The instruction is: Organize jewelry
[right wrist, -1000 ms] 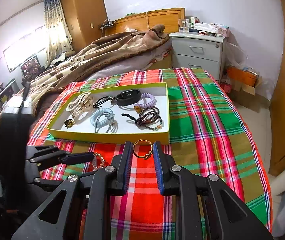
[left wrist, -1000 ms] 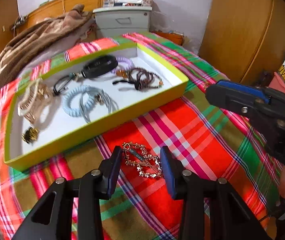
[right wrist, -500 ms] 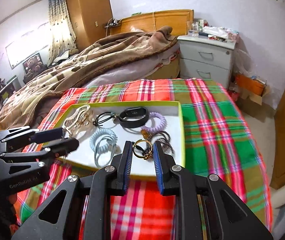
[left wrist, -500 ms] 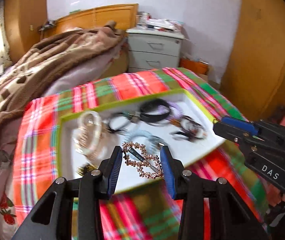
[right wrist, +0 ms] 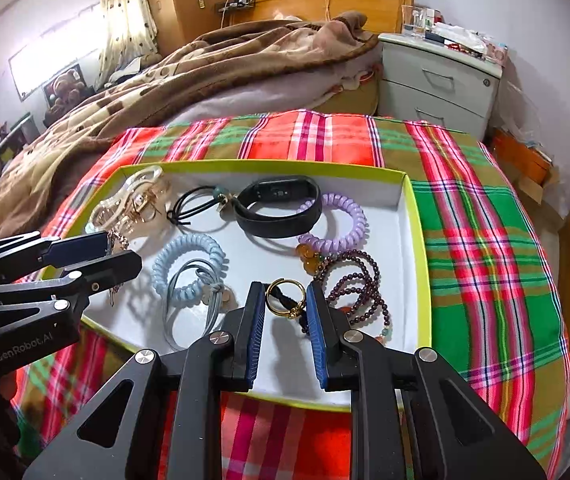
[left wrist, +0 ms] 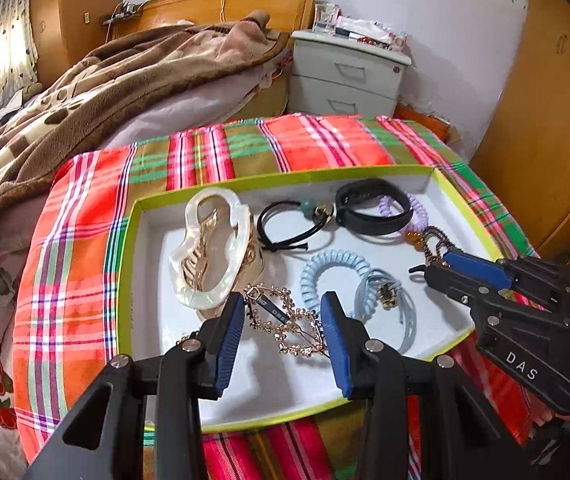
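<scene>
Where plaid cloth (left wrist: 85, 240) spreads, bed (right wrist: 205, 68) and nightstand (right wrist: 437, 76) behind.

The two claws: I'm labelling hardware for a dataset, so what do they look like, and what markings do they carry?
Both are black angular frames with silver pivot bolts and ribbed blue pads. The left claw reads "GenRobot.AI" on its side; the right claw reads "DAS". No cables or sleeves show clearly.
</scene>
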